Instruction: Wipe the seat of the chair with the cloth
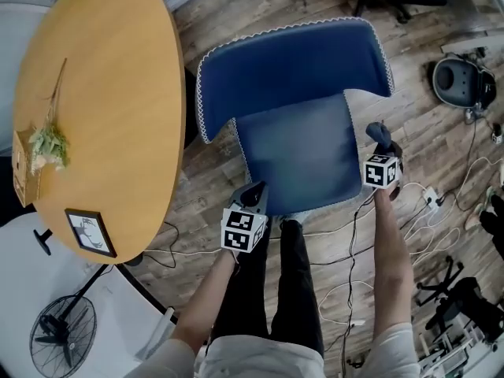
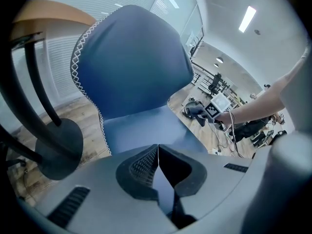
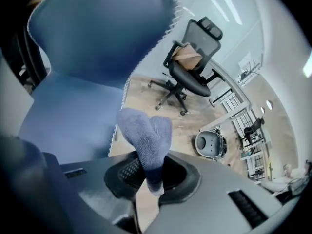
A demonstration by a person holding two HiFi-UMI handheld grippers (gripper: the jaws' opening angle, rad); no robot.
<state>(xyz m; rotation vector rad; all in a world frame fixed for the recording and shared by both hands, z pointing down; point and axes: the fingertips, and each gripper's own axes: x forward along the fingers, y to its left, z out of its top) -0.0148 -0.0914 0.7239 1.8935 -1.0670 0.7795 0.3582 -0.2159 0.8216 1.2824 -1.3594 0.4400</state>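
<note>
The blue chair faces me in the head view, its seat [image 1: 295,160] bare and its backrest [image 1: 291,69] behind it. My left gripper [image 1: 256,193] hangs just off the seat's front left corner, jaws shut together with nothing between them; the left gripper view looks across the seat [image 2: 146,128] toward the backrest [image 2: 131,57]. My right gripper [image 1: 381,138] is beside the seat's right edge, shut on a grey-blue cloth [image 3: 146,133] whose folded end sticks up past the jaws. That cloth [image 1: 380,132] is not touching the seat.
A round wooden table [image 1: 118,69] stands left of the chair with a small plant [image 1: 49,142] and a picture frame [image 1: 90,232]. A fan [image 1: 63,333] is lower left. Cables [image 1: 425,199] and a round grey device [image 1: 461,81] lie right. A black office chair [image 3: 192,62] stands behind.
</note>
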